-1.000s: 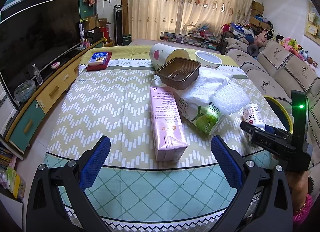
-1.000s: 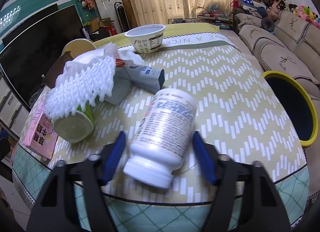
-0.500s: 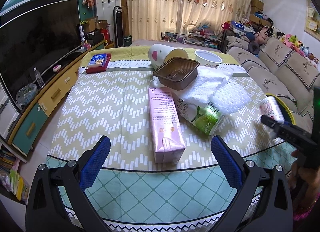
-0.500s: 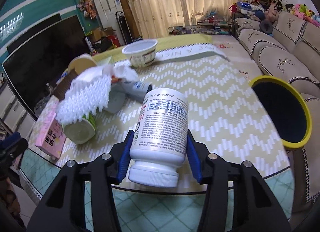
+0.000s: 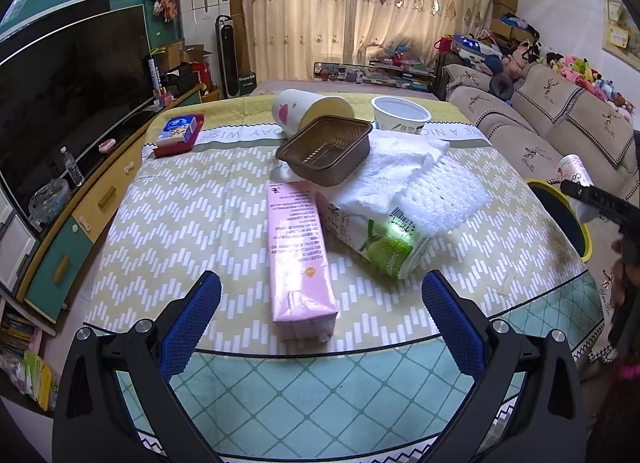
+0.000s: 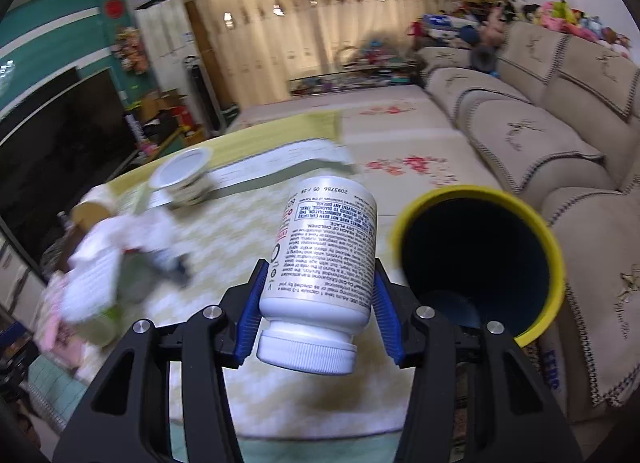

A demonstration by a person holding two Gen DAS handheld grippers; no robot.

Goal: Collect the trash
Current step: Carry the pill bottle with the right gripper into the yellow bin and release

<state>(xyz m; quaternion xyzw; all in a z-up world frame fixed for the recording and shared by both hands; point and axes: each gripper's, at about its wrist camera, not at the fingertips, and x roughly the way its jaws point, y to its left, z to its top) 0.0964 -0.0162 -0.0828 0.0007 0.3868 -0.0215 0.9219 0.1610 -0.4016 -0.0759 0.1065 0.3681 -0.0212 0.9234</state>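
Observation:
My right gripper (image 6: 318, 313) is shut on a white pill bottle (image 6: 324, 263), held in the air just left of a yellow-rimmed dark bin (image 6: 478, 259) beside the table. The bottle also shows at the right edge of the left wrist view (image 5: 573, 171), above the bin's rim (image 5: 585, 237). My left gripper (image 5: 320, 315) is open and empty, just short of a pink carton (image 5: 298, 251) lying on the table. Behind the carton lie a green-and-white carton (image 5: 380, 243), white foam wrap (image 5: 420, 183), a brown tray (image 5: 324, 149), a tipped paper cup (image 5: 308, 111) and a white bowl (image 5: 400, 115).
The table (image 5: 180, 223) has a chevron cloth. A red-and-blue box (image 5: 178, 133) sits at its far left corner. A TV and cabinet (image 5: 60, 103) run along the left. A beige sofa (image 6: 540, 123) stands right of the bin.
My right gripper closed on the pill bottle, lifted it off the table and carried it right, next to the bin. The left gripper stayed open and drew back slightly.

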